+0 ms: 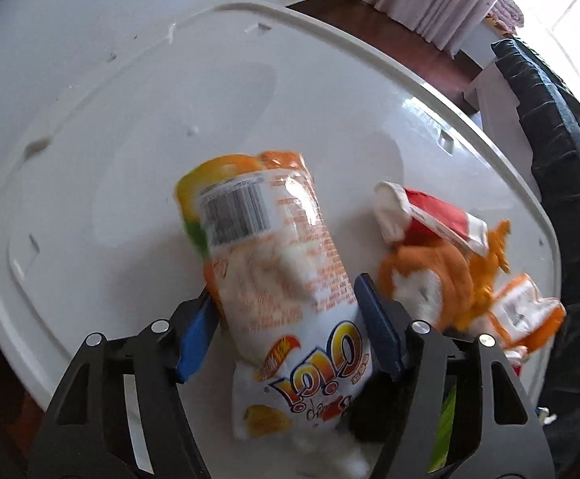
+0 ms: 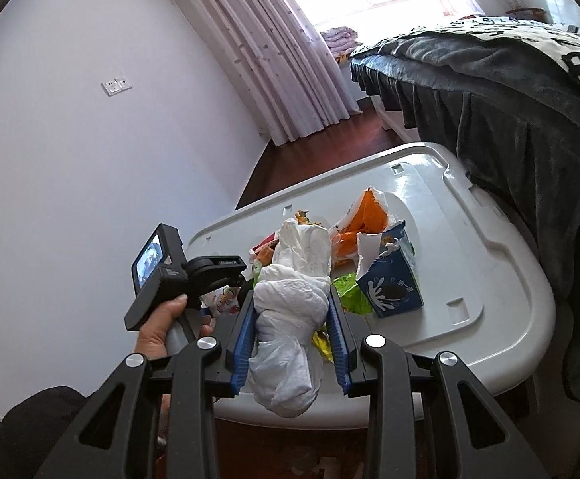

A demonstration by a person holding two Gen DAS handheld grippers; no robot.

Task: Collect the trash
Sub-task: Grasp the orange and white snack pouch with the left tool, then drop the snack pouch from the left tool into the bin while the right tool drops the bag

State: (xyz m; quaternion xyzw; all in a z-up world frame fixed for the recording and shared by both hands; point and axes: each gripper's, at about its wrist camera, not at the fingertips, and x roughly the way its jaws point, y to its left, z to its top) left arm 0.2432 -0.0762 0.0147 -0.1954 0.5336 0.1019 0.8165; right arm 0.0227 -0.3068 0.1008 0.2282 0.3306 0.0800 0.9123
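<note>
Our left gripper (image 1: 286, 327) is clamped around the middle of the orange-and-white snack bag (image 1: 278, 263), lifted just above the white bin lid (image 1: 130, 127). Our right gripper (image 2: 292, 335) is squeezed on a crumpled white plastic bag (image 2: 294, 303). Both look light, soft, crinkly and likely slippery, so we'd grip mid-body or on a bunched fold. More wrappers and a torn blue carton (image 2: 393, 283) sit on the lid. Dark bedspread (image 2: 489, 92) just beside, curtain (image 2: 274, 52) beyond.
</note>
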